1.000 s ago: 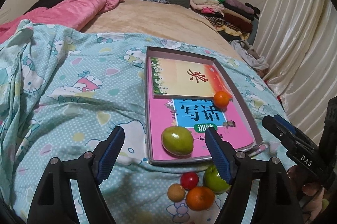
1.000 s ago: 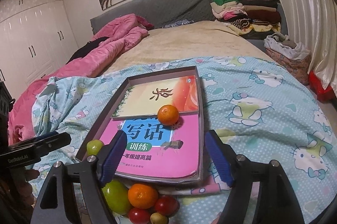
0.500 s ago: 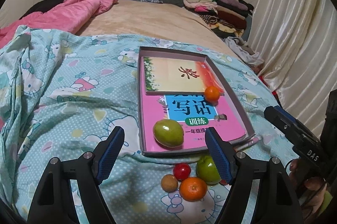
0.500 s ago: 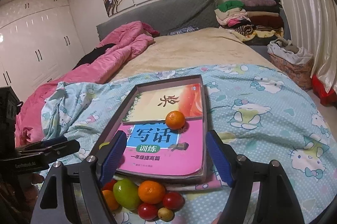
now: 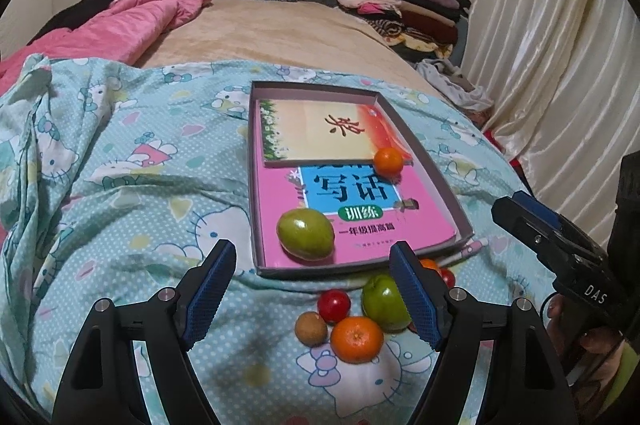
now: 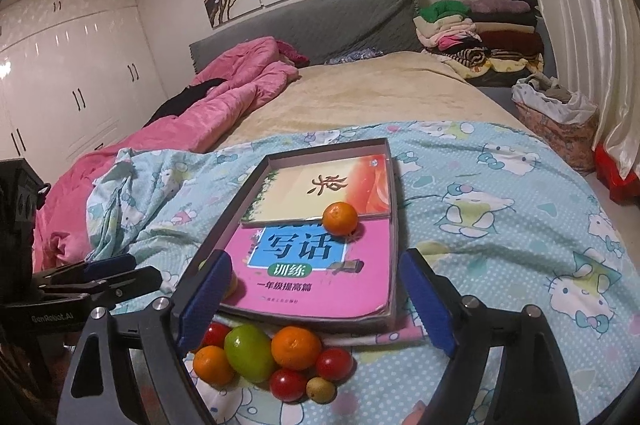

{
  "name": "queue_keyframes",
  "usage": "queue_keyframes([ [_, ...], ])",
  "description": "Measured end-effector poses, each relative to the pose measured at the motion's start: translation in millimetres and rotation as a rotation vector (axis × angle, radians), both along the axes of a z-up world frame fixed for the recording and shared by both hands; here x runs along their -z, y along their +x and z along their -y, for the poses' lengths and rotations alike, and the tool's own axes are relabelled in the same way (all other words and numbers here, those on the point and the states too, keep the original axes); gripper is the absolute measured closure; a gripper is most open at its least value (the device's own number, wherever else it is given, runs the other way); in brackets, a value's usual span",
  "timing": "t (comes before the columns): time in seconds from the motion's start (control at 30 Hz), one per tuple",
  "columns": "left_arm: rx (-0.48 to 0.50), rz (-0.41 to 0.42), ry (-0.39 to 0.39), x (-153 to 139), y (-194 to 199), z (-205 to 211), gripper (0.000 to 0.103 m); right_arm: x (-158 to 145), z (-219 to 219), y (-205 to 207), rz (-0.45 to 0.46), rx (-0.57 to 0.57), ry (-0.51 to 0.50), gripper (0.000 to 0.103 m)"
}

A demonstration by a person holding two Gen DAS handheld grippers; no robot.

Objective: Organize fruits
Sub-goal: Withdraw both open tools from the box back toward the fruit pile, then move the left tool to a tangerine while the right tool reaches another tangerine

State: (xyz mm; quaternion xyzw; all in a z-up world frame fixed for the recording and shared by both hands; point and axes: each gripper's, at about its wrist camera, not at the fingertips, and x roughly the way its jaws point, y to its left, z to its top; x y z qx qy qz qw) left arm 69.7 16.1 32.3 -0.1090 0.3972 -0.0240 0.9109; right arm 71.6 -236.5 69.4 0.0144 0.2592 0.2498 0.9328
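Note:
A shallow grey box with books in it lies on the cartoon-print sheet. Inside it rest a large green fruit near the front edge and an orange further back. In front of the box sits a heap: a green fruit, an orange, a red tomato and a small brown fruit. My left gripper hovers open above the heap, holding nothing. My right gripper hangs over the box's front edge, its jaws opening with nothing between them; the heap lies below it.
A pink quilt is bunched at the back left, and folded clothes are stacked at the back right. Curtains hang along the right side. A pink pen pokes out under the box's front corner. White wardrobes stand left.
Both grippers have drawn back from the box, so more of the fruit heap shows below them. The right gripper's jaws stand wider than before. No fruit has moved.

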Motion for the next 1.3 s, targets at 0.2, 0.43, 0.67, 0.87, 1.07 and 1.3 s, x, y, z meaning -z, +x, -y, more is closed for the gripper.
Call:
queue_keyframes([
  [0.2,0.034,-0.031,0.026,6.9,-5.3,8.5,0.022,5.4,-11.0,-6.7,-0.017,-0.034,-0.05,0.016],
  [0.43,0.062,-0.073,0.027,16.7,-9.7,13.2,0.022,11.6,-17.9,-11.5,-0.032,-0.053,-0.084,0.016],
  [0.67,0.078,-0.099,0.018,21.8,-12.0,15.2,0.022,15.6,-16.7,-10.4,-0.05,-0.047,-0.092,0.016],
  [0.87,0.098,-0.125,0.017,26.6,-13.2,19.4,0.022,17.3,-17.1,-11.7,-0.057,-0.05,-0.102,0.016],
  [1.07,0.13,-0.14,0.036,30.7,-13.7,27.3,0.022,19.2,-17.0,-12.1,-0.068,-0.054,-0.108,0.016],
  [1.3,0.15,-0.171,0.069,39.0,-13.9,33.8,0.022,22.4,-18.7,-13.0,-0.083,-0.066,-0.123,0.016],
])
